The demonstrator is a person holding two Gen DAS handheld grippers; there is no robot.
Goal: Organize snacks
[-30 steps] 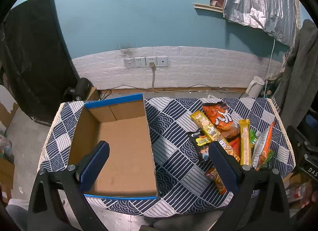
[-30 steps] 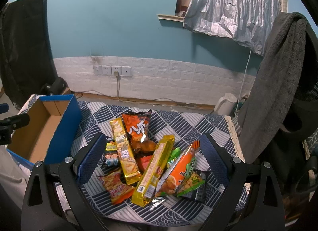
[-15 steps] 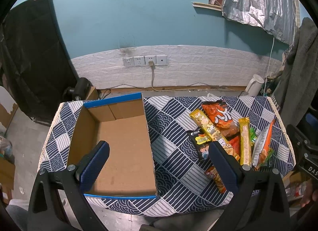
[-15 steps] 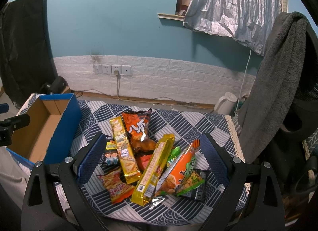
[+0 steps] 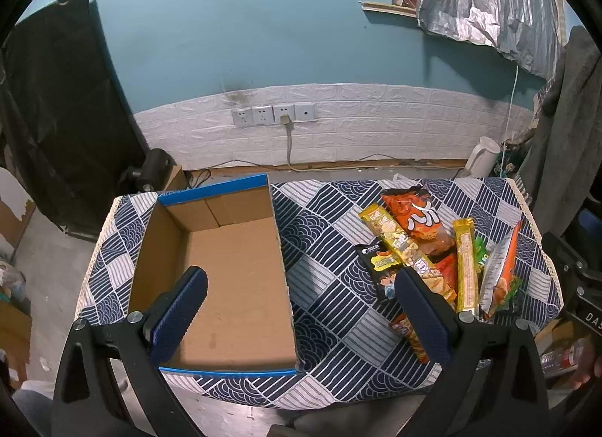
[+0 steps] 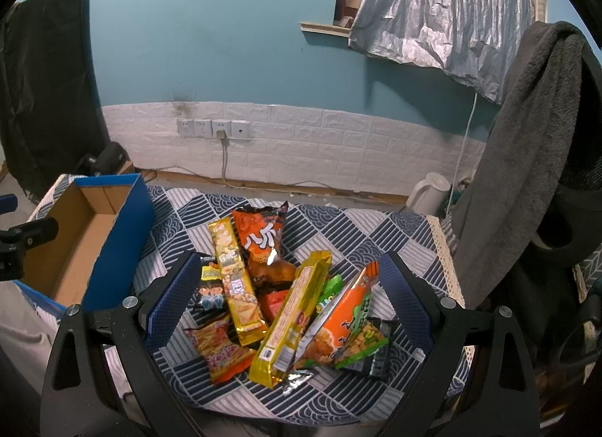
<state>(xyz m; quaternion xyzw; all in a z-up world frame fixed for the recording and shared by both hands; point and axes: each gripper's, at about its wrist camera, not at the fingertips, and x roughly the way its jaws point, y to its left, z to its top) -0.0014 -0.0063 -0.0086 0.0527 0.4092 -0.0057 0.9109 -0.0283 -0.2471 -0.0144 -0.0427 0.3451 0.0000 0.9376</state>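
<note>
An empty cardboard box (image 5: 233, 279) with blue rims sits on the left of the patterned tablecloth (image 5: 331, 305); it shows too in the right wrist view as the box (image 6: 75, 241). A pile of snack packets lies on the right: an orange chip bag (image 6: 263, 241), two long yellow packs (image 6: 235, 282) (image 6: 293, 316), an orange-green bag (image 6: 338, 324) and several small packets. My left gripper (image 5: 297, 309) hangs open above the box's near right wall. My right gripper (image 6: 289, 297) stands open over the pile, holding nothing.
A white kettle (image 6: 429, 194) stands on the floor behind the table. A grey towel (image 6: 526, 136) hangs at the right. Wall sockets (image 5: 272, 115) with a cable sit on the white brick strip. A black panel (image 5: 56, 117) leans at the left.
Both views have shifted only slightly; the right gripper has edged a little nearer the snack pile. Nothing was taken hold of.
</note>
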